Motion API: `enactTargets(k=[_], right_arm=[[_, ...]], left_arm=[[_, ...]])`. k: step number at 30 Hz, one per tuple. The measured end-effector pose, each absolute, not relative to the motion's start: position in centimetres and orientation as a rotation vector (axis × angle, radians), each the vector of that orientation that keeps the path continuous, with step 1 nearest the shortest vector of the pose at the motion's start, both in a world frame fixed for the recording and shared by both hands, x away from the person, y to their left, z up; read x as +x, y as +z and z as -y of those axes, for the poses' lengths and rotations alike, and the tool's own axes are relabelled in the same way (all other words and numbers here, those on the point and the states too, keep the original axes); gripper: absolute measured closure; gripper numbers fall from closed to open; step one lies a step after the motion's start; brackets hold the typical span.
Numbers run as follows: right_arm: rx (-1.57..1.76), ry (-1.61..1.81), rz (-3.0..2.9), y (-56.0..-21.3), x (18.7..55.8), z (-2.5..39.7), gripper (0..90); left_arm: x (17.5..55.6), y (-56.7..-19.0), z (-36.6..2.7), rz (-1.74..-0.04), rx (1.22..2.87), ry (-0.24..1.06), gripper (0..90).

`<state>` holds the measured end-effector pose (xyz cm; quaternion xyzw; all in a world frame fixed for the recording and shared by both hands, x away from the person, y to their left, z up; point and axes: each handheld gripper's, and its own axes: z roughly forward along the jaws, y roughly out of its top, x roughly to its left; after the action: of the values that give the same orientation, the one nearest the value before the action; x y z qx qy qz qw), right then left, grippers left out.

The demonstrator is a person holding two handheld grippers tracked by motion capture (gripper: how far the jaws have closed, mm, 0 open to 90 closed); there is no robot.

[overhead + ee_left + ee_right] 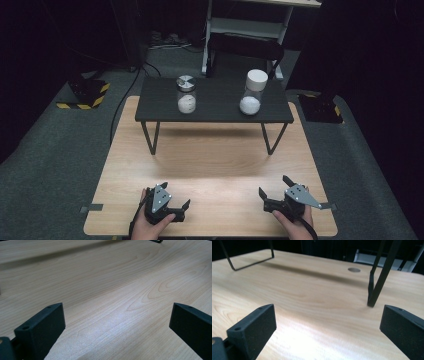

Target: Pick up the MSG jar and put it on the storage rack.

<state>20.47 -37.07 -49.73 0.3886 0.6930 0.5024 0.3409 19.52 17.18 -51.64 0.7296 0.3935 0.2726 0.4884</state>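
While both rest low on the wooden table (210,165), left gripper (176,206) and right gripper (272,190) gape empty.
Two jars (186,94), seemingly powder-filled, stand apart on the black shelf (215,107).

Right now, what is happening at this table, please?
A person holds a tool in each hand near the front edge of the wooden table. The left tool and the right tool are both open and hold nothing. Farther back, a small black stand carries two jars with white contents: a jar with a metal lid and a jar with a white lid. Neither jar is being touched.
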Motion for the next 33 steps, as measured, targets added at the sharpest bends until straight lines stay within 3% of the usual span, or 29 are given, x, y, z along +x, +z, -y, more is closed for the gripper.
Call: enactTargets(k=[33], right_arm=[[1.038,1.165,-1.894,-50.60,20.15,37.83,0.2]], left_arm=[[19.35,-51.58,-16.82,-0.918,1.804,0.690,0.7]])
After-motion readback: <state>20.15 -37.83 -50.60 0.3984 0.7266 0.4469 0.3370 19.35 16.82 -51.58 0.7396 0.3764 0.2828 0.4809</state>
